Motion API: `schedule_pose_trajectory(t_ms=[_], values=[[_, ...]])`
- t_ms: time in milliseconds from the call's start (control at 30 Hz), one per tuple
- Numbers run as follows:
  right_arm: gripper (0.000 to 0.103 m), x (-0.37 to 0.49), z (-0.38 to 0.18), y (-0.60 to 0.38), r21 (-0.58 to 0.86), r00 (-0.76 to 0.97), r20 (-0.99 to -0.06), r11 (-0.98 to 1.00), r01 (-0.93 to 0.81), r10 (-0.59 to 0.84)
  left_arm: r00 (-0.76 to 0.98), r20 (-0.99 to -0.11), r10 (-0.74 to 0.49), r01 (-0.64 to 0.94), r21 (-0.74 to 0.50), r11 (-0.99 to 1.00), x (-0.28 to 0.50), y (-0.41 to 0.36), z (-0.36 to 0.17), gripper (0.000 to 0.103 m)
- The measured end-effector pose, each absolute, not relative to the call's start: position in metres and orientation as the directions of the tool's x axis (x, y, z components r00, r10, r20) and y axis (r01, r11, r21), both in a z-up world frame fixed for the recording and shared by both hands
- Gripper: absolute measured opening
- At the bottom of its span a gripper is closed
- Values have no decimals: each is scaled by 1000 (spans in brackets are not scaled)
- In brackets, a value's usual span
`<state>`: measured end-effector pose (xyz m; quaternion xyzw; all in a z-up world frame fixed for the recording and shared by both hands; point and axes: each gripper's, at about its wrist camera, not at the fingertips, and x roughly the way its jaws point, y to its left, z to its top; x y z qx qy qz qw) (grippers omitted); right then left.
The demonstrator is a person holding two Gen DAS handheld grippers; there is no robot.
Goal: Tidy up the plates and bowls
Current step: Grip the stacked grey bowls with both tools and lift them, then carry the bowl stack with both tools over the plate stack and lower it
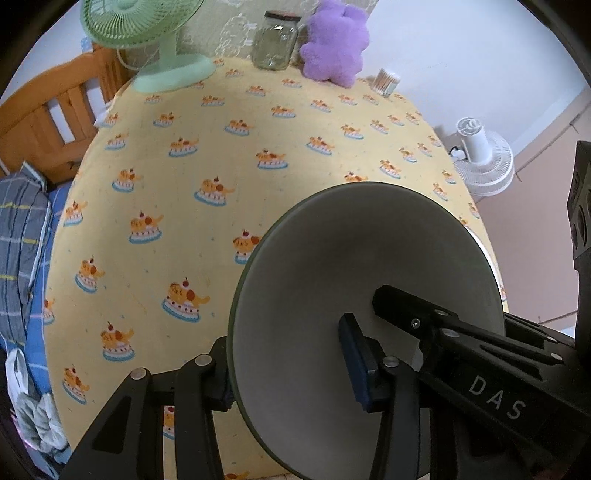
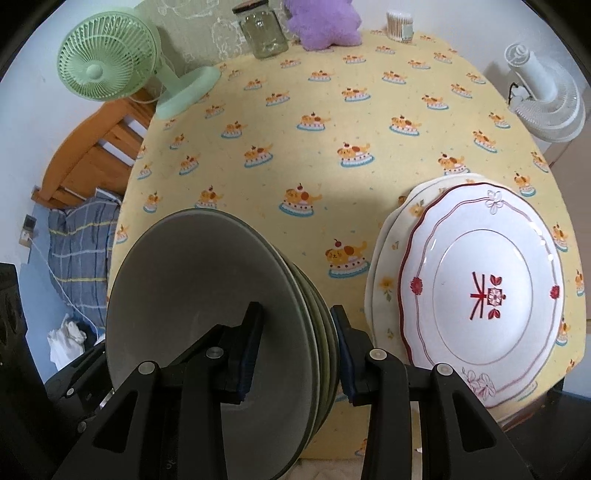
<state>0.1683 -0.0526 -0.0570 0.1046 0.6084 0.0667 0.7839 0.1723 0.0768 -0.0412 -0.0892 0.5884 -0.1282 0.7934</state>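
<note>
A stack of several grey-green bowls (image 2: 207, 295) is held between both grippers over the near part of the yellow tablecloth (image 2: 332, 122). My right gripper (image 2: 297, 354) is shut on the stack's right wall, with one pad inside the top bowl and one outside. My left gripper (image 1: 291, 373) is shut on the left wall of the bowls (image 1: 351, 258) in the same way. A right gripper finger (image 1: 406, 310) shows inside the bowl in the left wrist view. To the right, a white plate with red trim (image 2: 480, 288) lies on a cream floral plate (image 2: 384, 266).
At the table's far edge stand a green fan (image 2: 110, 70), a glass jar (image 2: 262, 33), a purple plush toy (image 2: 325, 26) and a cup of cotton swabs (image 2: 399, 22). A white fan (image 2: 543, 99) sits off to the right. A wooden bed frame (image 1: 48, 118) and bedding lie to the left.
</note>
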Motion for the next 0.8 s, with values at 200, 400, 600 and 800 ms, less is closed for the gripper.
schedule_pose_trajectory(t_ms=[200,400,600,800], values=[[41,161,-40,-52,238,276,-936,970,42,217,280,-904,-324,118,-303,946,169,79,-28,46],[41,157,-31,-58,248,287,-930,968,29,229,303,-900,-313,122,-289,949,164,69,-18,46],[41,159,-25,-81,267,294,-920,964,-15,260,336,-898,-284,86,-272,959,163,45,-10,46],[41,166,-19,-112,281,292,-912,957,-67,288,357,-898,-258,40,-262,964,163,16,-3,46]])
